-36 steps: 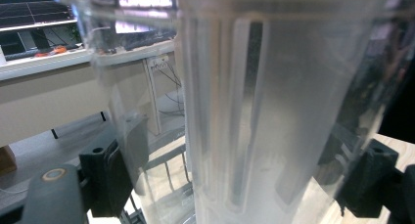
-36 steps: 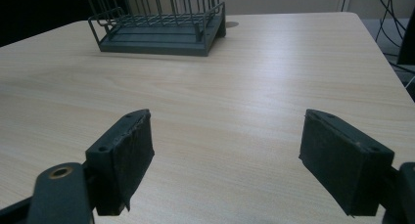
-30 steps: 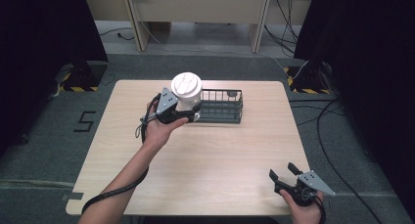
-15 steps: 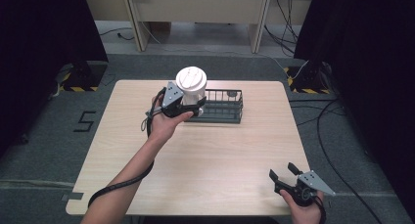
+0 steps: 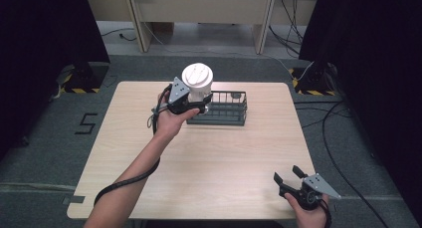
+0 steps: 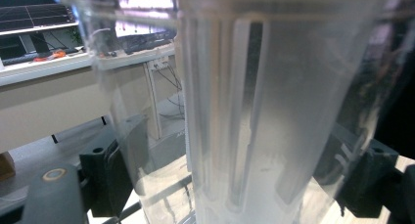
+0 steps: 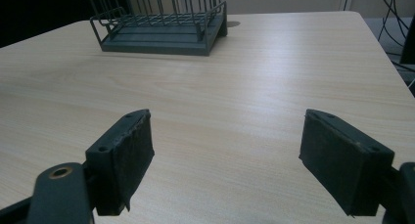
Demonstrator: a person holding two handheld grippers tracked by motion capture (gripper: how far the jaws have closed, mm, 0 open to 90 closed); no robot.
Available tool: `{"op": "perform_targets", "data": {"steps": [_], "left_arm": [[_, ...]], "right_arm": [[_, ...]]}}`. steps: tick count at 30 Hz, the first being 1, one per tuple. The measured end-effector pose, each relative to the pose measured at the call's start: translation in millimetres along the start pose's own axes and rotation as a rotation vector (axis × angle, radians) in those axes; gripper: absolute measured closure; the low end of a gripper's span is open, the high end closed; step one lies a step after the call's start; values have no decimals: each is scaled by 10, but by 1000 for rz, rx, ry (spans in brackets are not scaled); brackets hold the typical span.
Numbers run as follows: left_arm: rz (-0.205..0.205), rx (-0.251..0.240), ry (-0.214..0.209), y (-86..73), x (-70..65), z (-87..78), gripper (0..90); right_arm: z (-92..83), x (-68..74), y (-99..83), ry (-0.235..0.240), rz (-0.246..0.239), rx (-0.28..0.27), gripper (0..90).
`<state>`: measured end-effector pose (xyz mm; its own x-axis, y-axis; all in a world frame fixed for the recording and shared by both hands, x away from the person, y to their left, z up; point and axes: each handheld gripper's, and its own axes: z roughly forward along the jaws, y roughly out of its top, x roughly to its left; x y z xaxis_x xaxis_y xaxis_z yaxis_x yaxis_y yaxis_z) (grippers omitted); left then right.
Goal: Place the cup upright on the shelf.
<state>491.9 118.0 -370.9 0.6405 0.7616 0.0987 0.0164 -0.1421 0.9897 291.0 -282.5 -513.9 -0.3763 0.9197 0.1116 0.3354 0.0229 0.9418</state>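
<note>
Wooden table (image 5: pixel 214 158) spans frame centre in high view. Dark wire basket (image 5: pixel 225 108) sits upper centre of frame, on table's far part; also upper left in right gripper view (image 7: pixel 161 23). Clear plastic cup w/ white lid (image 5: pixel 197 83), upper centre, is above basket's left end, clamped betw. jaws of left gripper (image 5: pixel 191 104); close-up in left gripper view (image 6: pixel 264 116). Right gripper (image 5: pixel 291 177), lower right of frame, jaws spread wide, nothing betw. them.
</note>
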Motion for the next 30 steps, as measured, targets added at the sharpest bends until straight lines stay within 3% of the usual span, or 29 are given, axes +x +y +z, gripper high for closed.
{"op": "perform_targets", "data": {"steps": [30], "left_arm": [[-11,40,17,71,106,538,174]], "right_arm": [[-2,-11,-1,5,1,-5,204]]}}
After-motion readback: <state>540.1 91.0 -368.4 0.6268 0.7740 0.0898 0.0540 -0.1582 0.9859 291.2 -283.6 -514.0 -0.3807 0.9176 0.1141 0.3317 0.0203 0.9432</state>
